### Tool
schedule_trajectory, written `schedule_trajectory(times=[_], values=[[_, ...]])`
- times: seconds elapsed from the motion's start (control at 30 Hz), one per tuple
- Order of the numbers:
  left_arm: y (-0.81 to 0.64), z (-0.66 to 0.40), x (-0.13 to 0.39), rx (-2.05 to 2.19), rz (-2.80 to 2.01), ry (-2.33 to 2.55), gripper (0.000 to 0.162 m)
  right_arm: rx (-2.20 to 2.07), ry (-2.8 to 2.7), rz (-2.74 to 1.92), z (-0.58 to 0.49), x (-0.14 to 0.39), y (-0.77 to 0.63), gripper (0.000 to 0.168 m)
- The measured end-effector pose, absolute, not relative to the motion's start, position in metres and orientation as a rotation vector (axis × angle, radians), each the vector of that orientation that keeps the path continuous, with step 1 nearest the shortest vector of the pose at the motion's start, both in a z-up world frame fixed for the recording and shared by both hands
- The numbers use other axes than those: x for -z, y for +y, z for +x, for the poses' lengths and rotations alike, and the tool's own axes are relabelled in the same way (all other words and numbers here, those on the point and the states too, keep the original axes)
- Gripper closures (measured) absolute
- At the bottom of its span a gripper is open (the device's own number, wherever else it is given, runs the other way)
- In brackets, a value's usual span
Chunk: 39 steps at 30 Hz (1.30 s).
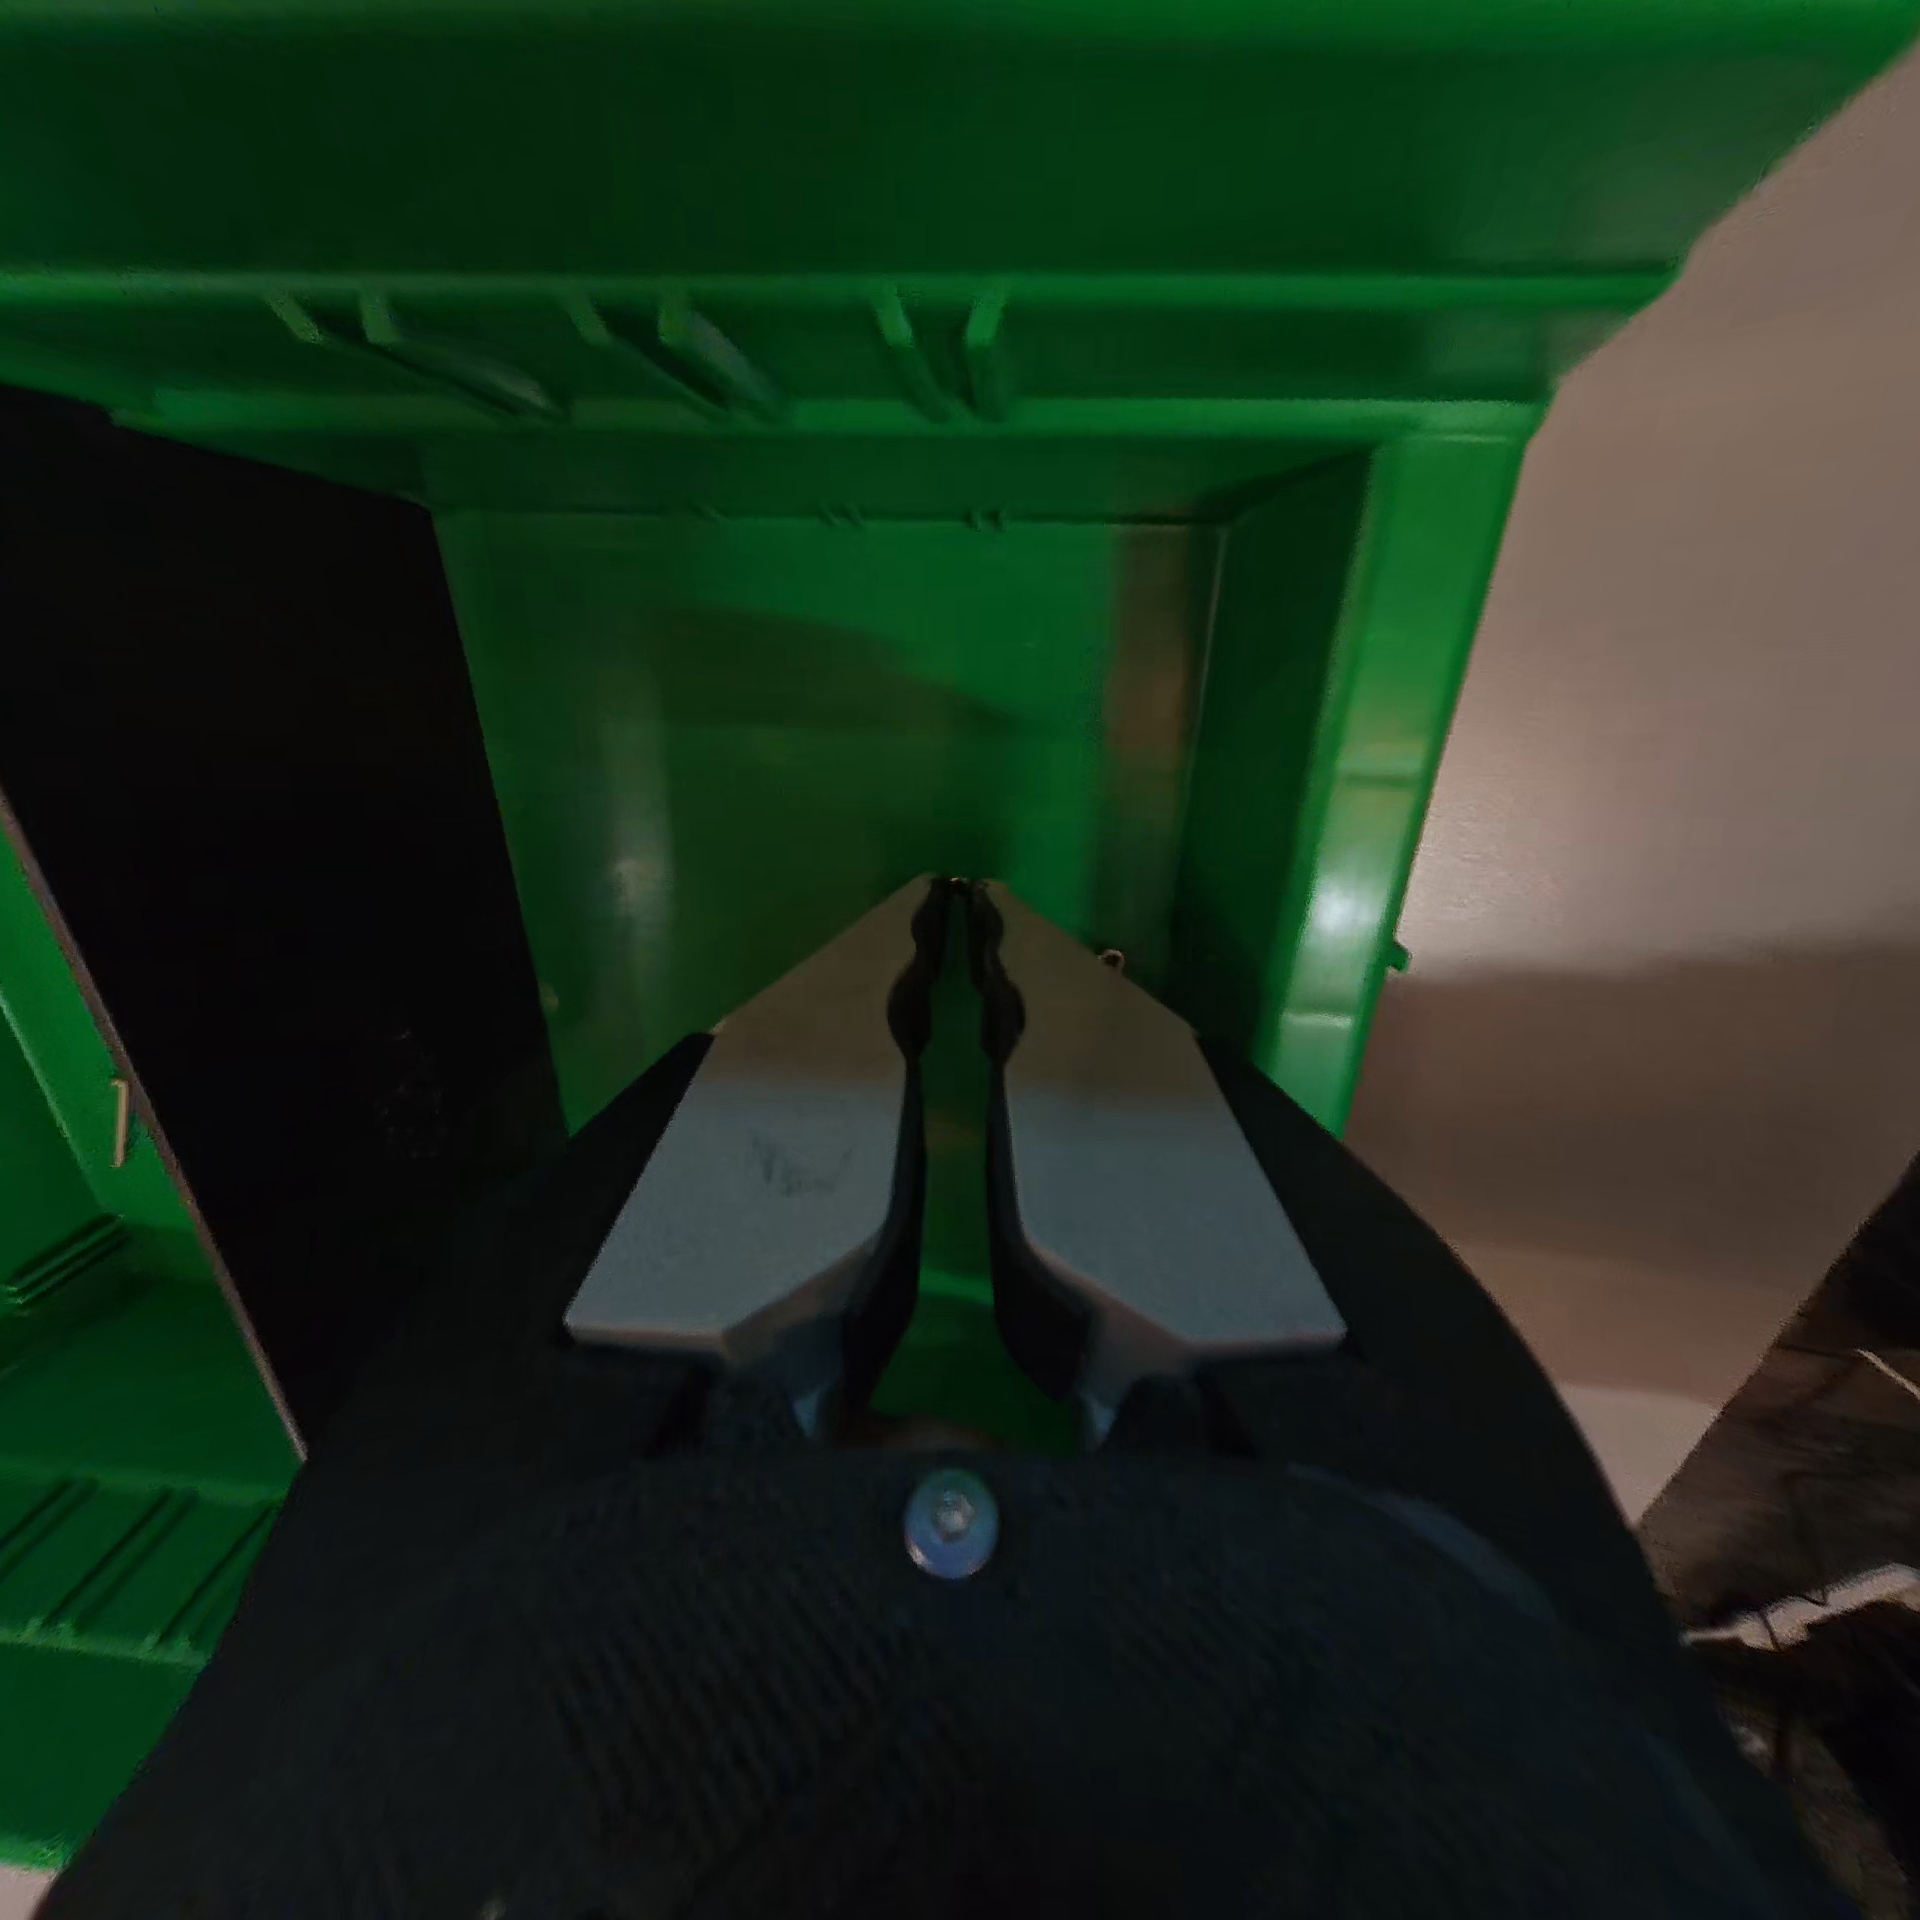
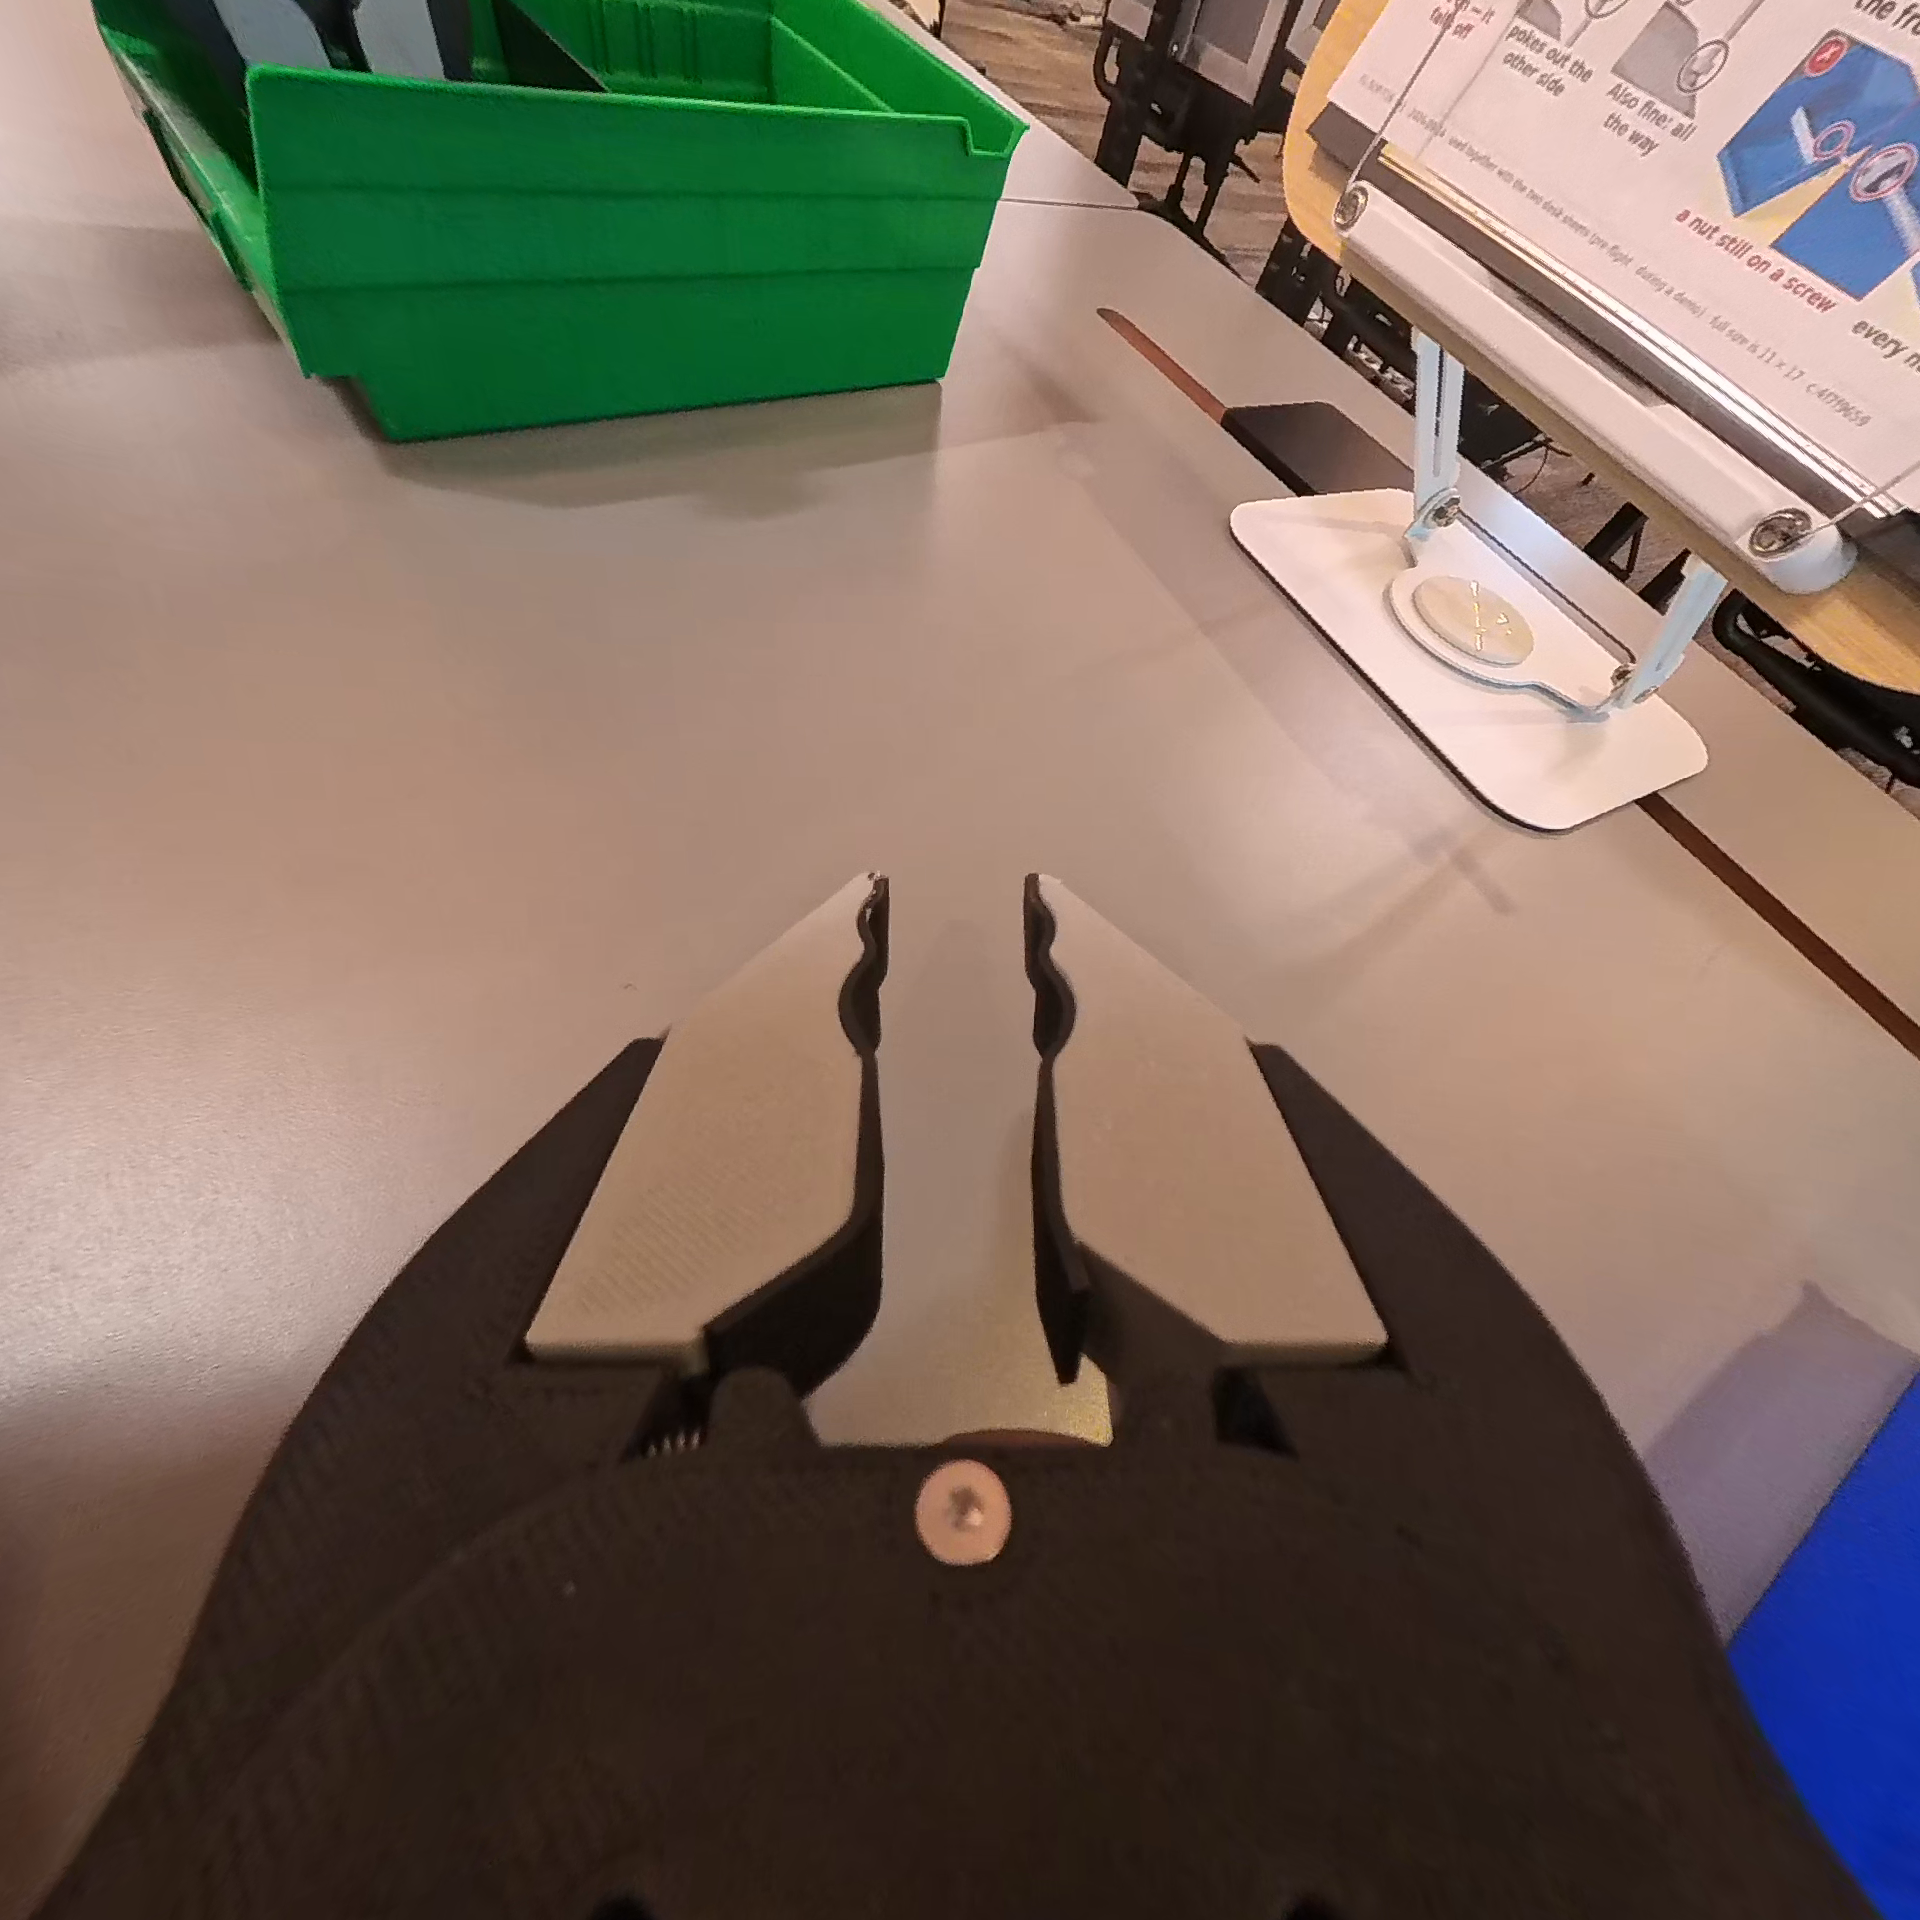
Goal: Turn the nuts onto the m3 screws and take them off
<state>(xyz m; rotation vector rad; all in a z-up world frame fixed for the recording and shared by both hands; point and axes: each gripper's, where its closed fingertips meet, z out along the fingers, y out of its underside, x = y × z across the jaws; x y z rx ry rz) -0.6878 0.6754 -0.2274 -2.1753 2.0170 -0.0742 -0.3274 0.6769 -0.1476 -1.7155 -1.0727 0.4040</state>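
Note:
In the left wrist view my left gripper (image 1: 958, 885) reaches down into a compartment of the green bin (image 1: 1340, 831), its tips close to the bin floor. The jaws are closed to a thin slit; I cannot tell whether anything tiny is pinched between them. A small metal piece (image 1: 1114, 954) lies on the bin floor just right of the tips. In the right wrist view my right gripper (image 2: 954, 883) is open and empty, low over the grey table (image 2: 520, 727). The green bin (image 2: 623, 260) stands at the far left, with the left gripper (image 2: 312, 31) inside it.
A black divider (image 1: 260, 831) walls off the compartment on the left; a thin pale piece (image 1: 120, 1122) shows beyond it. A white stand (image 2: 1455, 665) holding an instruction sheet (image 2: 1662, 135) stands at the right. A blue object (image 2: 1839, 1558) sits at the lower right edge. My hands' fingertips stand some 35 cm from each other.

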Motion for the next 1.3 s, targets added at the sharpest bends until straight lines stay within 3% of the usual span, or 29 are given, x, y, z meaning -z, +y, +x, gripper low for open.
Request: schedule_trajectory(times=[0.67, 0.87, 1.3], values=[[0.6756, -0.6904, 0.2254, 0.116, -2.185, 1.910, 0.162, -0.417, -1.068, -1.718, -0.3274, 0.1475, 0.6772, 0.146], [0.6743, -0.6908, 0.2265, 0.126, -2.207, 1.905, 0.152, -0.418, -1.068, -1.715, -0.3273, 0.1466, 0.6767, 0.146], [0.6754, -0.6851, 0.2273, 0.109, -2.222, 1.927, 0.160, -0.418, -1.068, -1.706, -0.3275, 0.1441, 0.6753, 0.147]])
